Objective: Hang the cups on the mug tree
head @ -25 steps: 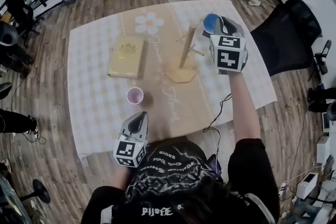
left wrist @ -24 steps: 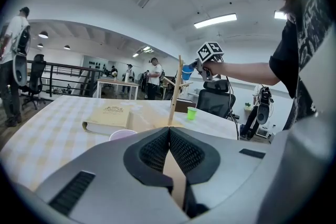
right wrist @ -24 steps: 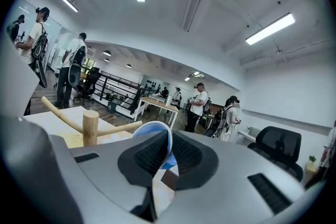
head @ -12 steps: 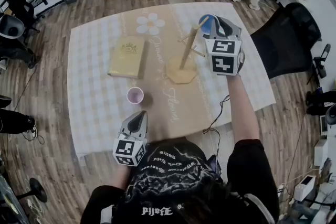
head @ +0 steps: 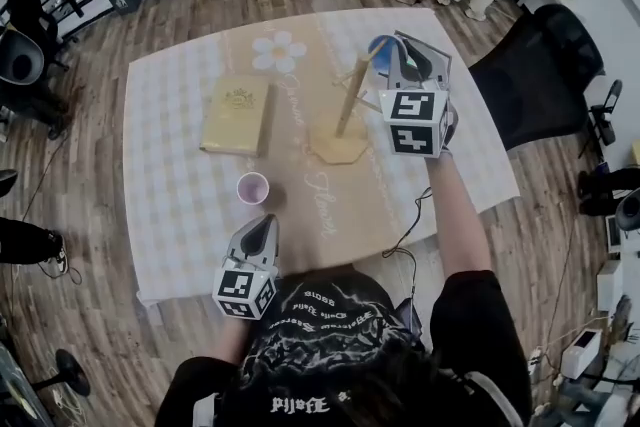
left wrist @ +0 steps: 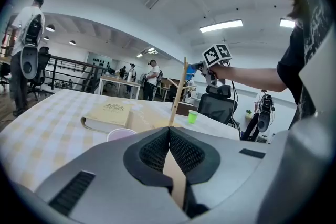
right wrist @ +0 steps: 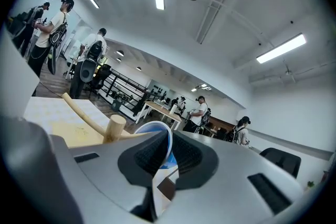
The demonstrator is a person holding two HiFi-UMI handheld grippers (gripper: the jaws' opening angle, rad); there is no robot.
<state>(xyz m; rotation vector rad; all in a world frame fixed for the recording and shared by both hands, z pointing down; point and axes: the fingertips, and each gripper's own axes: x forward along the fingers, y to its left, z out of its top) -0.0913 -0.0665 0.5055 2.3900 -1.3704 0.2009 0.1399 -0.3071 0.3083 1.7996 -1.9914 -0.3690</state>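
Pinching the blue cup at its rim, R gripper is by the mug tree top; L gripper is closed tight, nothing in it.

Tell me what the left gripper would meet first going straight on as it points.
Probably the pink cup, close ahead and slightly left of the left gripper line. If it misses, the mug tree stands farther along. Depth is uncertain.

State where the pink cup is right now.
In the head view, the pink cup stands left of centre, between the book and the left gripper.
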